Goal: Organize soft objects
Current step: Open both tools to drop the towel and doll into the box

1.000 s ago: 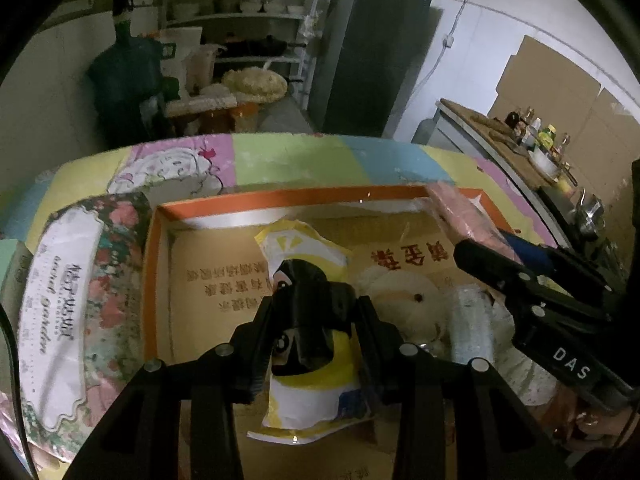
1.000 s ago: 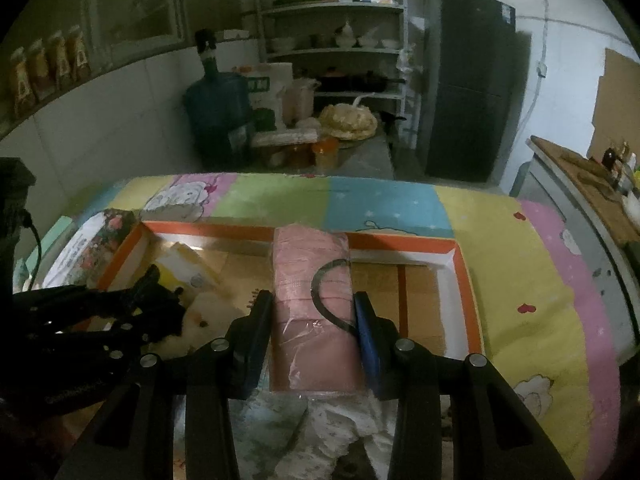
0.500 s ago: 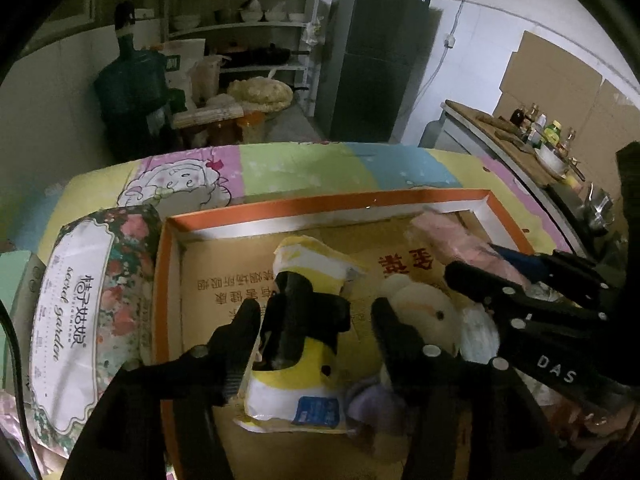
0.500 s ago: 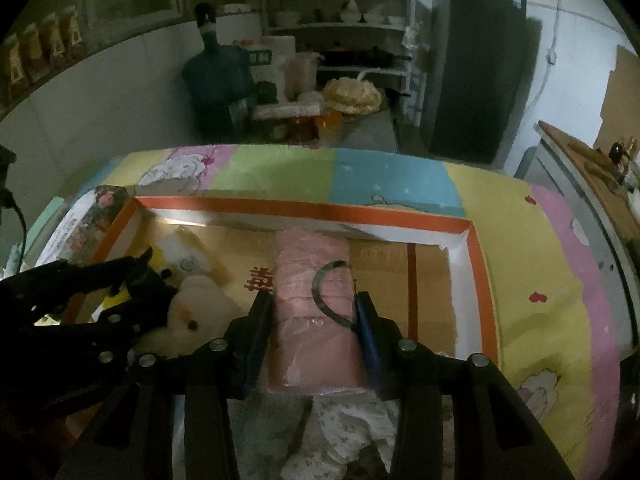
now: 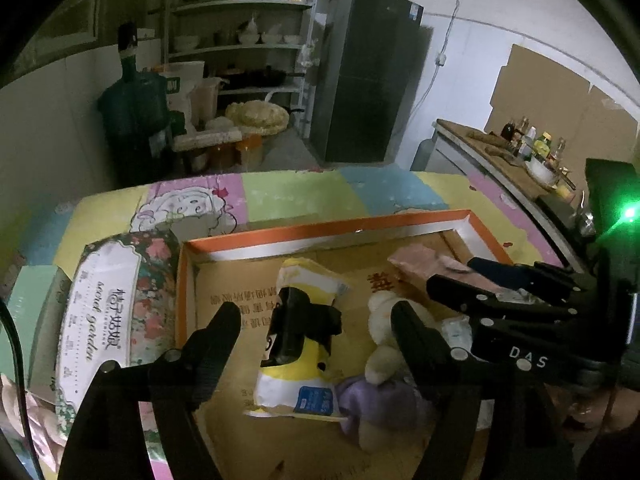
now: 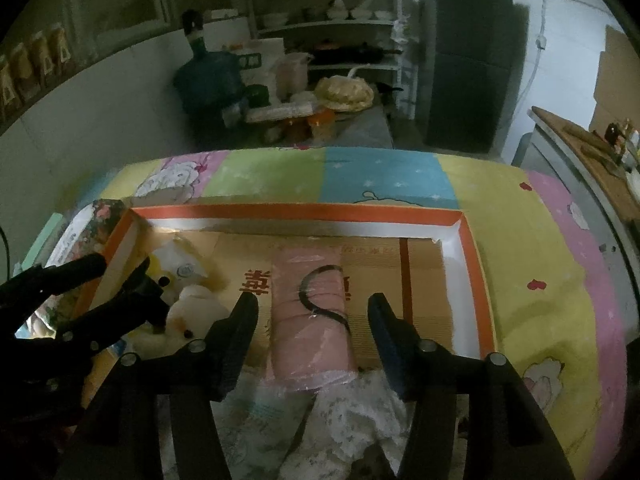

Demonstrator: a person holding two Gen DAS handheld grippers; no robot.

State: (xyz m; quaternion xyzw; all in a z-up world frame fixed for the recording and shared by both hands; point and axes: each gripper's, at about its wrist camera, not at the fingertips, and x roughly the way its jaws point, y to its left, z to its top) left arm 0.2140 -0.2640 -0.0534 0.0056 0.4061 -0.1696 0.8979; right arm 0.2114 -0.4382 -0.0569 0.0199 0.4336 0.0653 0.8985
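A dim room with white walls (image 5: 472, 92) holds a metal shelf (image 5: 240, 46) of bowls, a dark fridge (image 5: 372, 80) beside it, a water jug (image 5: 134, 120) at the left wall, and a counter (image 5: 492, 152) with bottles under cardboard sheets (image 5: 560, 96).

Both grippers (image 5: 314, 328) (image 6: 312, 328) look matte black, silver screws along their jaws; one carries white "DAS" lettering.

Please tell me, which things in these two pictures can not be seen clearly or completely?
- Plush toy, left wrist view: lower part behind a left gripper finger.
- White floral cloth, right wrist view: cut by the bottom edge, partly under the fingers.
- Print on the box floor: too dim to read.
- Bottles on the counter: too small.
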